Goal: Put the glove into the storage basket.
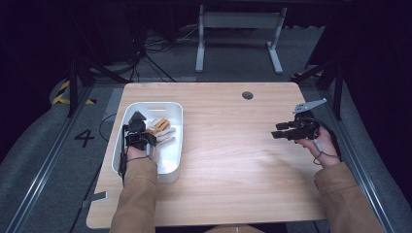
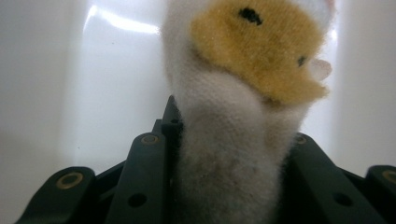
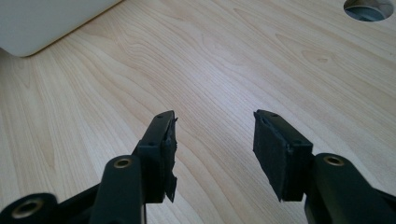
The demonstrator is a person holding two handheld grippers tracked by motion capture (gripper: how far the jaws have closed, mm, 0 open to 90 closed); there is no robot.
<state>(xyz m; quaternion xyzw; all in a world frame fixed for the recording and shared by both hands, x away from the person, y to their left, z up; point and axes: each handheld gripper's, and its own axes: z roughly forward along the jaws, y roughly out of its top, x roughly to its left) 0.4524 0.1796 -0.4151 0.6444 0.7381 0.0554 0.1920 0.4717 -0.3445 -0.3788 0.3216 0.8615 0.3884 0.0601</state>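
Observation:
A white and orange plush toy (image 1: 161,130) lies in the white bin (image 1: 171,170) at the table's left. My left gripper (image 1: 145,130) reaches down into the bin and is shut on the toy. In the left gripper view the toy's white fuzzy body (image 2: 233,154) is squeezed between the two black jaws, with its orange patch above and the bin's white wall behind. My right gripper (image 1: 279,131) hovers at the table's right side, pointing left. Its jaws stand open over bare wood with nothing between the pads (image 3: 275,149).
The wooden table (image 1: 233,160) has a round cable hole (image 1: 247,95) near its far edge, also seen as the hole (image 3: 369,7) in the right gripper view. A corner of the bin (image 3: 42,23) lies far ahead of the right gripper. Table legs and cables stand on the floor beyond.

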